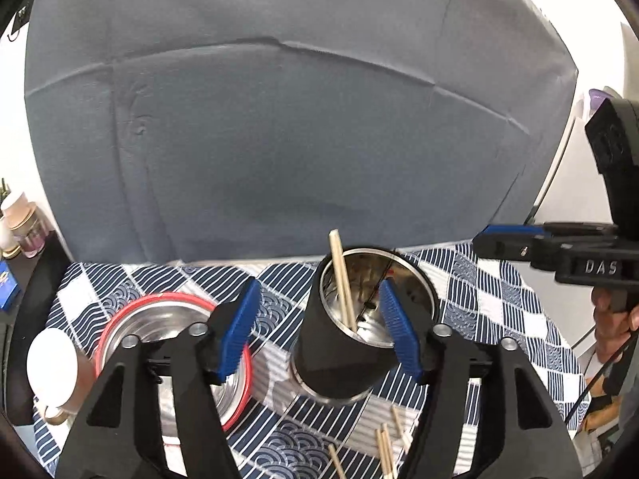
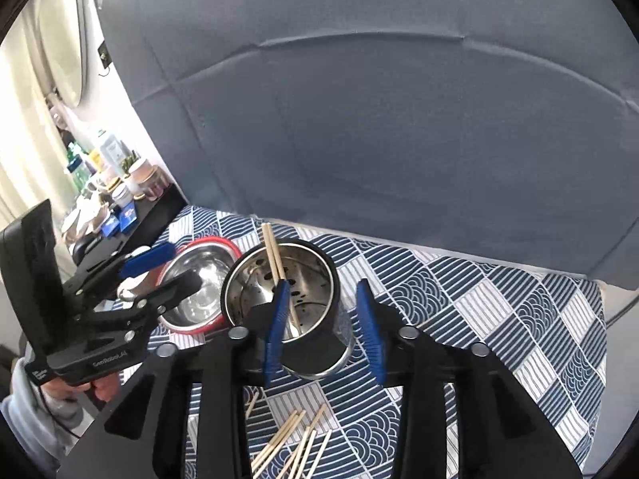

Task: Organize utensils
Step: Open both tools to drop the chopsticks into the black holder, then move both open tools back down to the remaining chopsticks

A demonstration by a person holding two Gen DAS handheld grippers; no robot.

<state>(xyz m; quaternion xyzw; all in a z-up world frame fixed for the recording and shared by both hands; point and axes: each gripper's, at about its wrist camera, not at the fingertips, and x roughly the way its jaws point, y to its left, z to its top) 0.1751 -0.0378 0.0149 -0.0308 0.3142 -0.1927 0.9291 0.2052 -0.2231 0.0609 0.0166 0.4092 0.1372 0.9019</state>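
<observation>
Left gripper (image 1: 317, 327) jaws spread wide, nothing between the pads; right gripper (image 2: 323, 327) part open, also empty, its left pad over the holder's rim. Two chopsticks (image 2: 277, 267) stand tilted in the black steel holder (image 2: 311, 343); loose chopsticks (image 2: 293, 445) lie scattered on the patterned cloth (image 2: 499, 311) just in front, red-rimmed bowl (image 1: 175, 319) beside. Sticks look light, stiff, thin, likely to roll or pivot; I'd pinch one near mid-length, across its width, keeping pads low to the cloth.
</observation>
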